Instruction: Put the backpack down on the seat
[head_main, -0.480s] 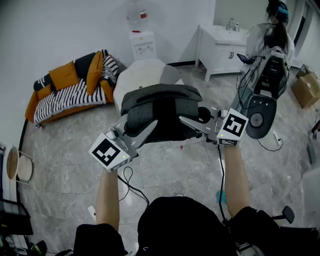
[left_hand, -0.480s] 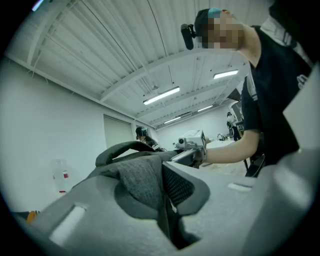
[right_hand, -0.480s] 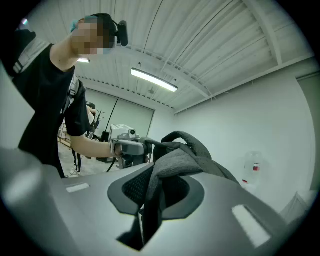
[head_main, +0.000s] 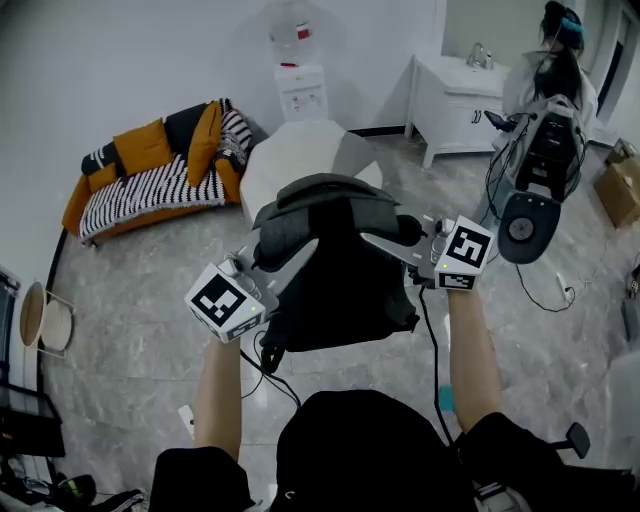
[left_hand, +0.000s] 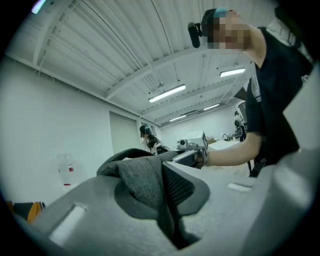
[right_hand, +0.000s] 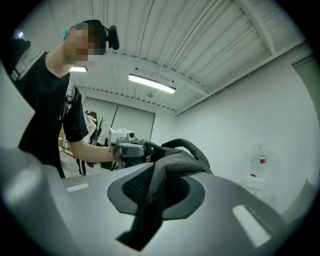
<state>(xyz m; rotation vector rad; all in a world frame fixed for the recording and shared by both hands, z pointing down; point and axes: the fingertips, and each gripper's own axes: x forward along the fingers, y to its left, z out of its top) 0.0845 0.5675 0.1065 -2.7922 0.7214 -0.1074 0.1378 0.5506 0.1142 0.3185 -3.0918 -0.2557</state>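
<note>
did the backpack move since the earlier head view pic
Yes. The backpack now hangs lower, its bottom farther from the white seat and nearer the person; its top still overlaps the seat's near edge.

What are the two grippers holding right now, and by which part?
The backpack, up off the floor. The left gripper and right gripper each pinch a fold of grey fabric at its top, one on each side.

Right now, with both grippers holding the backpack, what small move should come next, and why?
Probably carry the backpack forward toward the white seat: the left gripper and right gripper are both shut on its fabric, and it hangs over the floor, short of the seat.
</note>
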